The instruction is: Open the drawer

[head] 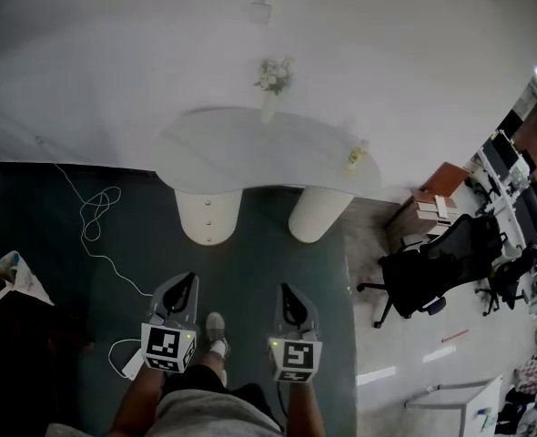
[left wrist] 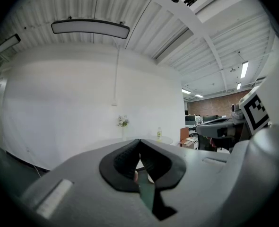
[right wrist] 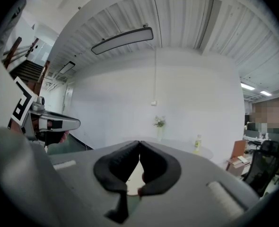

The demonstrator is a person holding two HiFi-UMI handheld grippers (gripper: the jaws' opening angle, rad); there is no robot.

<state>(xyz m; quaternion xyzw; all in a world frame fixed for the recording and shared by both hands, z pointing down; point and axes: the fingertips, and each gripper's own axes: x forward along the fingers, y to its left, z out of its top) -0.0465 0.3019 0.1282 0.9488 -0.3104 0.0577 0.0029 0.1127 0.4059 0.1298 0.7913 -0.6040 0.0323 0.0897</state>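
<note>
Under the pale oval surface (head: 250,157), the left-hand pedestal (head: 208,215) carries two small knobs, one above the other, and the drawer (head: 208,206) appears to sit there, its curved front facing the person. It looks shut, though it is too small in the head view to be sure.

From the jaws, the drawer lies straight ahead and well apart, across a stretch of dark floor (head: 250,271). The left gripper (head: 188,282) is nearly in line with that pedestal and is the nearer of the two. The right gripper (head: 285,289) lines up more with the gap between the pedestals. Both point close to level toward the surface.

Each gripper's own view shows its jaws pressed together at the tips, with nothing between them.

A vase of flowers (head: 271,80) stands at the far edge of the surface and a bottle (head: 355,157) near its right end. A thin cable (head: 96,212) trails over the floor at left, and an office chair (head: 437,262) stands off to the right.

The knobs stack vertically, so the pull would probably run back toward the person.
</note>
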